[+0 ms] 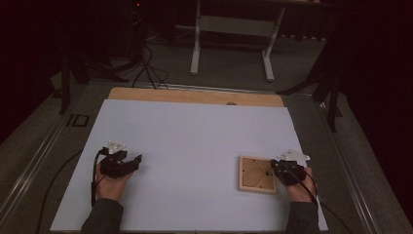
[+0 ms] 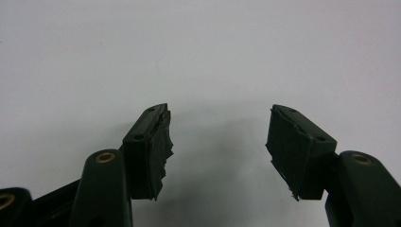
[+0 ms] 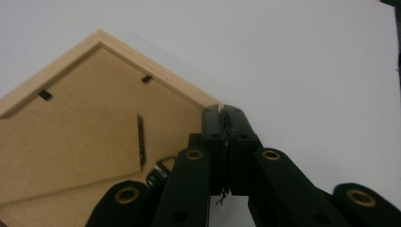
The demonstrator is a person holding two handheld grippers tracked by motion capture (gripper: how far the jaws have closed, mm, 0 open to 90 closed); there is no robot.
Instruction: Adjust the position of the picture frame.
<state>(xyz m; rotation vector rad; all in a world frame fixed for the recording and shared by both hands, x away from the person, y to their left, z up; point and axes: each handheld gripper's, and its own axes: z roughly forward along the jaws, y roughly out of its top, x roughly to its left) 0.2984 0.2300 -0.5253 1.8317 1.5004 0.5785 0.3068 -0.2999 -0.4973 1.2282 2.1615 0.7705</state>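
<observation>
The right gripper [image 3: 226,109], jaws pressed together on nothing, is resting at the picture frame's [image 1: 256,174] near right edge; the left gripper [image 2: 217,142] is gaping wide, well apart.

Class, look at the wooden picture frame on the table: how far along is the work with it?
Done: the picture frame lies back-side up on the white table, its backing board showing. In hand: the right tongs, shut, sit at the frame's near right edge; whether they pinch anything cannot be told. The left tongs rest open, apart from it. Left: whatever comes next on the back; its small clips look untouched.
</observation>
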